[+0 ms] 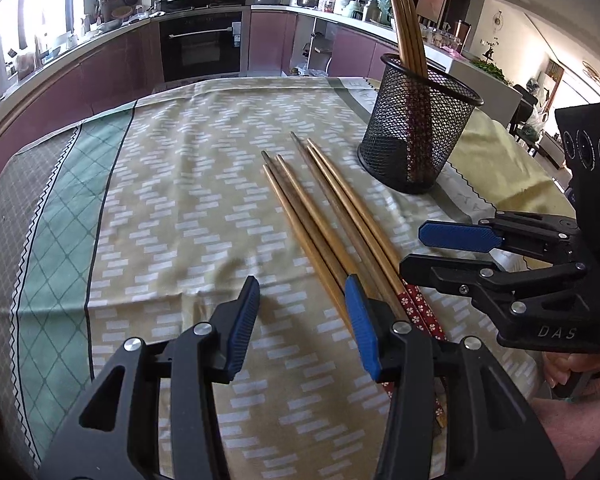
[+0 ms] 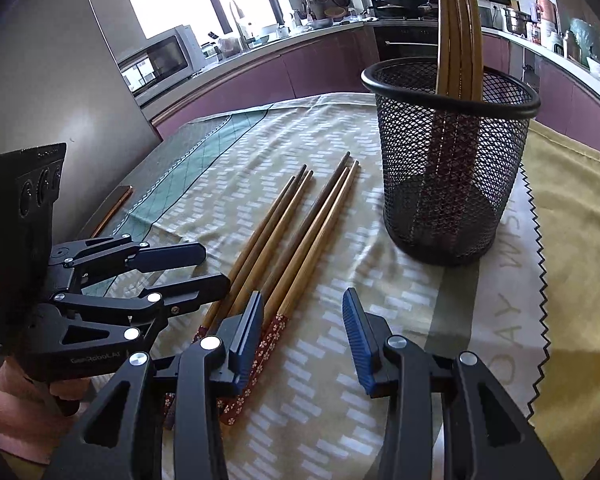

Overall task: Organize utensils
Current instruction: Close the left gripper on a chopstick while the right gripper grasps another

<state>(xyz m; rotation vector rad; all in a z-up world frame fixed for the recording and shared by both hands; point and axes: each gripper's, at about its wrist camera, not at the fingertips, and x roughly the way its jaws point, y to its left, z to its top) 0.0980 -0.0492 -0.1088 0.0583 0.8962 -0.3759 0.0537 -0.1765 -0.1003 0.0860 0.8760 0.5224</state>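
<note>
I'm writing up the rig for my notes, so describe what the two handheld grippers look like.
Both are matte black plastic frames with angular triangular cut-outs and silver pivot pins. The left gripper and right gripper each carry two flat blue ribbed pads on the jaws. Each body has a black block with three round lenses. White lettering is printed on the side of each body. No cables show.

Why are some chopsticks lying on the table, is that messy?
A bit. Five loose chopsticks lie flat on the tablecloth, fanned apart, while others already stand in the black mesh cup. Nothing looks spilled or broken. Both the left gripper and the right gripper are open, holding nothing.
</note>
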